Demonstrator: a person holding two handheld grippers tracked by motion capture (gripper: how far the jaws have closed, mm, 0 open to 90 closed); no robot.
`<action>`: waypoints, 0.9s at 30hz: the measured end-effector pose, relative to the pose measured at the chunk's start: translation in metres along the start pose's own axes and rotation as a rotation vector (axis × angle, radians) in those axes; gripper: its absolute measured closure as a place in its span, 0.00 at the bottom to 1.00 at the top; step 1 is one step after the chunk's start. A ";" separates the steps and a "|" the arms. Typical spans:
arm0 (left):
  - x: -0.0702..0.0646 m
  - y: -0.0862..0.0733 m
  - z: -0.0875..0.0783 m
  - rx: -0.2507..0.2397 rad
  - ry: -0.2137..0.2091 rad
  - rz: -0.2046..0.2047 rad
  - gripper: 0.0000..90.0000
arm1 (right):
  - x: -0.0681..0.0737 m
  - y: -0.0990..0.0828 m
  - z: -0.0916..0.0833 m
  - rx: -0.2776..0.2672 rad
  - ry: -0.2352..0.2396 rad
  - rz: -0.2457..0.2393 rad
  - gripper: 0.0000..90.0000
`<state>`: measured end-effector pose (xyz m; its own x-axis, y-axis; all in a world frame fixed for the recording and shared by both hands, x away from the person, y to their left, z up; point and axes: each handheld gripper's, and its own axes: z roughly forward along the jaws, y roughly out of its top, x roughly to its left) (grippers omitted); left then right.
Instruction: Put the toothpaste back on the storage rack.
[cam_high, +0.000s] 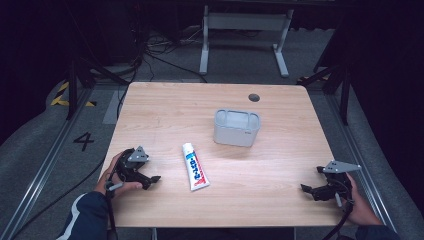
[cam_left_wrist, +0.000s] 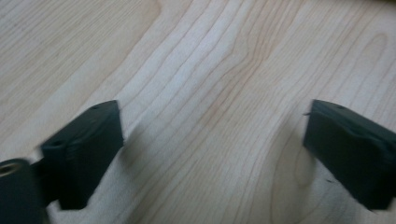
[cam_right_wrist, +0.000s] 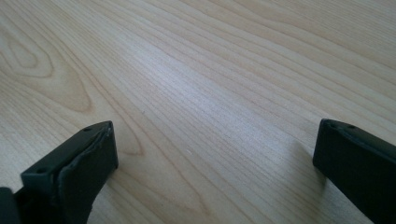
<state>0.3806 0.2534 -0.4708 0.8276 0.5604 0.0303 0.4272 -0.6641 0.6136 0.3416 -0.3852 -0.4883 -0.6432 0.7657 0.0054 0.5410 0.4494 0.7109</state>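
Both claws, left (cam_high: 154, 179) and right (cam_high: 306, 189), stood apart and empty on the bench (cam_high: 165, 107); the tube (cam_high: 194, 166) looked light, soft, slippery, best pinched mid-body.

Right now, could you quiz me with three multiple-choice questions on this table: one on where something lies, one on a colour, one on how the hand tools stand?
1. Where does the toothpaste tube lie?
A. inside the container
B. on the table, nearer the person than the container
C. between the jaws of one tool

2. What colour is the container?
A. grey
B. red
C. yellow

3. How do the left gripper and right gripper stand?
A. both clamped on the tube
B. one holds the container
C. both open over bare wood

Answers: B, the high view shows it flat on the wood; A, its walls are pale grey; C, both gripper views show only wood between the jaws.
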 end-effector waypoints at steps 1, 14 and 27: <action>-0.001 0.005 0.000 0.017 0.015 0.030 0.25 | 0.000 0.000 0.000 0.000 0.000 0.000 0.00; -0.023 0.080 0.013 0.229 0.056 0.359 0.25 | 0.000 0.001 0.001 0.001 0.002 0.002 0.00; -0.043 0.119 0.042 0.294 0.059 0.537 0.25 | 0.000 0.001 0.001 0.001 0.002 0.002 0.00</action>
<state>0.4113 0.1296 -0.4317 0.9372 0.1306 0.3235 0.0458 -0.9653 0.2571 0.3428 -0.3847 -0.4882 -0.6432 0.7657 0.0081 0.5426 0.4483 0.7103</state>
